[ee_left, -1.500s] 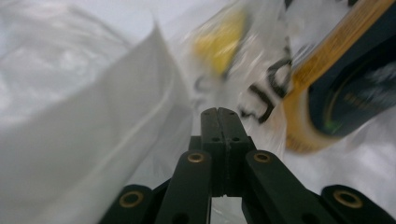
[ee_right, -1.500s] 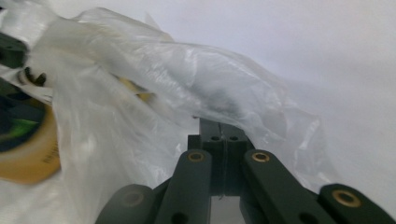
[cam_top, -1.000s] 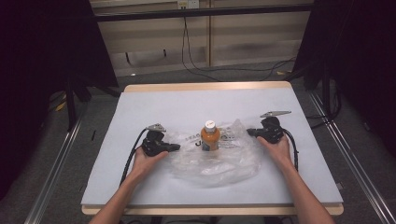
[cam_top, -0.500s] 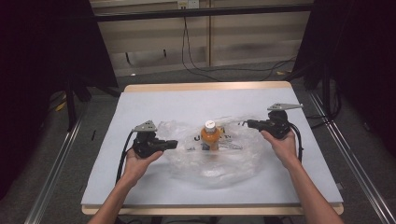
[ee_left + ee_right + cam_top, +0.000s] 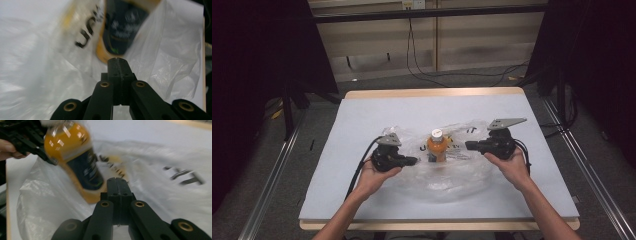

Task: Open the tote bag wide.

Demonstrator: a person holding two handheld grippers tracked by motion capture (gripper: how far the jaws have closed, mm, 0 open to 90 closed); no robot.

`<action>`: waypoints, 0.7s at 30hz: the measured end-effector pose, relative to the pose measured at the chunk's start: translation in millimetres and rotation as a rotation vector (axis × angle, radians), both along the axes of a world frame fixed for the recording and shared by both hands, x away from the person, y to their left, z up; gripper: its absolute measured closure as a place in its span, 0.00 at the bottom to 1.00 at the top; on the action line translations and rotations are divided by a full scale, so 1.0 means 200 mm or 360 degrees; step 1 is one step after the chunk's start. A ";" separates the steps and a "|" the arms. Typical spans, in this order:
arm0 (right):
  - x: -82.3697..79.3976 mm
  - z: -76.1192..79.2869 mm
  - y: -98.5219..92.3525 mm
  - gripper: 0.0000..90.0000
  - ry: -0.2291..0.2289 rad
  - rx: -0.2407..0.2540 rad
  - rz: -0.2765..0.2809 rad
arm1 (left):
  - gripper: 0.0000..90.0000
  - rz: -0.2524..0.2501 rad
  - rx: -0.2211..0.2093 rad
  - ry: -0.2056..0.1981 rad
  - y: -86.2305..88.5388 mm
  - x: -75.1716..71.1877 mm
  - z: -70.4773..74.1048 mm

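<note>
The orange drink bottle stands upright near the middle of the table, its white cap on top and a dark label around its body. It sits among the folds of a clear plastic bag with black lettering, which spreads wide under and around it.

From the bottle, the left gripper lies at about 8 o'clock, just beside it, jaws pointing toward the bottle's base. In the left gripper view its jaws are clenched flat together, with bag film crowding their tips and the bottle blurred just beyond; whether film is pinched between them cannot be told.

The right gripper lies at 3 o'clock, also near, jaws aimed at the bottle. In the right gripper view its jaws are likewise pressed shut, the bag rising around them and the bottle tilted in frame above; a grip on the plastic cannot be confirmed there either.

Each gripper rests in a hand; the forearms enter from 6 o'clock, and cables trail back from both.
</note>
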State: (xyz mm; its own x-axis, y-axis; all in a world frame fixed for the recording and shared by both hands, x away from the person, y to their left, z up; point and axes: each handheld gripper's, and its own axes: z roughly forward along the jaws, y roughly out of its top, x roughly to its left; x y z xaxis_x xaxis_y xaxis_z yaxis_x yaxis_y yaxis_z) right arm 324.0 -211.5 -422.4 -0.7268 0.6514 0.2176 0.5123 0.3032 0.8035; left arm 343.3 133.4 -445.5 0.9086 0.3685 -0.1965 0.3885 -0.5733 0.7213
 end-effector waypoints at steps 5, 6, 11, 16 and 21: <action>0.01 -0.10 0.09 1.00 0.0126 -0.0188 0.0136 | 1.00 -0.0080 0.0127 0.0045 -0.05 -0.02 -0.08; 0.02 -0.13 0.09 1.00 0.0172 -0.0224 0.0150 | 1.00 -0.0064 0.0190 0.0015 -0.05 -0.02 -0.09; 0.04 -0.19 0.10 1.00 0.0252 -0.0380 0.0186 | 1.00 -0.0139 0.0174 0.0089 -0.06 -0.04 -0.14; 0.01 -0.23 0.06 1.00 0.0354 -0.0476 0.0247 | 1.00 -0.0199 0.0216 0.0100 -0.02 -0.07 -0.13; -0.03 -0.22 0.00 1.00 0.0378 -0.0487 0.0318 | 1.00 -0.0191 0.0164 0.0142 0.03 -0.10 -0.14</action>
State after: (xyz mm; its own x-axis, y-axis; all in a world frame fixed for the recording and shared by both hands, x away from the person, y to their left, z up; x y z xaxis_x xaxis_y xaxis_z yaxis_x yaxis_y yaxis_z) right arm 318.4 -211.0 -467.1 -0.7983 0.5635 0.2128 0.5791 0.6208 0.5284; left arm 323.6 139.7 -474.1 0.9281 0.2805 -0.2449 0.3723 -0.6885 0.6224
